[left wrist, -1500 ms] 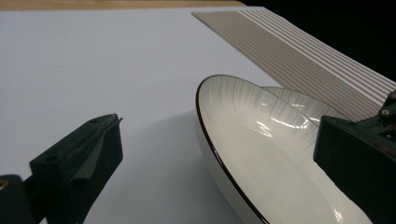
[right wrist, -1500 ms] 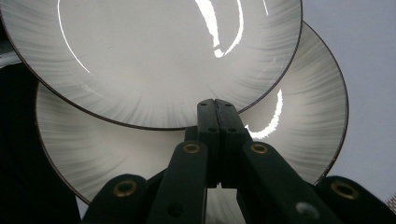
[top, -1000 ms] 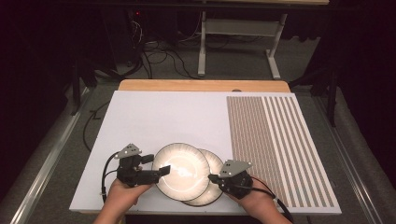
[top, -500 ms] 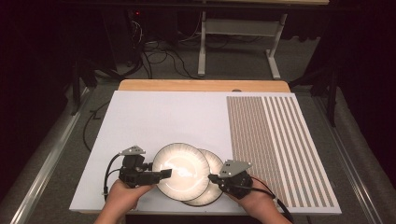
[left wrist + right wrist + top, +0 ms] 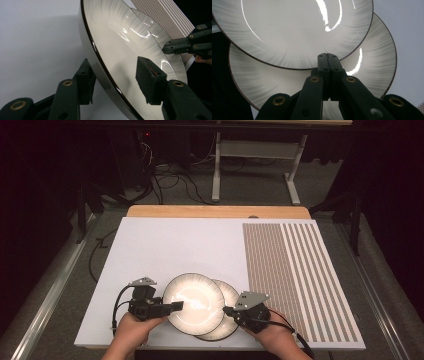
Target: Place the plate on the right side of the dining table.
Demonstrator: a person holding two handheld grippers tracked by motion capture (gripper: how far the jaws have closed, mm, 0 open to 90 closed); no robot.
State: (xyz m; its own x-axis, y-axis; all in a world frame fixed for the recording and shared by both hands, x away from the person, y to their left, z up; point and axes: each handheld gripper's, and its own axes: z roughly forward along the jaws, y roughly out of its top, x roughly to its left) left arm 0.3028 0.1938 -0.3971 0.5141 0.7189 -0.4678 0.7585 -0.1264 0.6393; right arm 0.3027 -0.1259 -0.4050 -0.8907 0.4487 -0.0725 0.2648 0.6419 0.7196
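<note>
Left gripper [image 5: 176, 306] closing jaws astride upper plate [image 5: 194, 302] rim at 9 o'clock; pads probably not yet pressing. Right gripper [image 5: 227, 310], jaws shut, rests on lower plate [image 5: 231, 296] at 3 o'clock. Plates overlapped near table [image 5: 165, 245] front edge; separation pending.

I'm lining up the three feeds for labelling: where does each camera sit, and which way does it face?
High view: above the person's side, looking forward and down on the white table; both hands show.
Left gripper view: rides the left hand-held gripper, jaws astride the upper plate rim.
Right gripper view: rides the right hand-held gripper, jaws shut over the lower plate.
All views share both plates.
</note>
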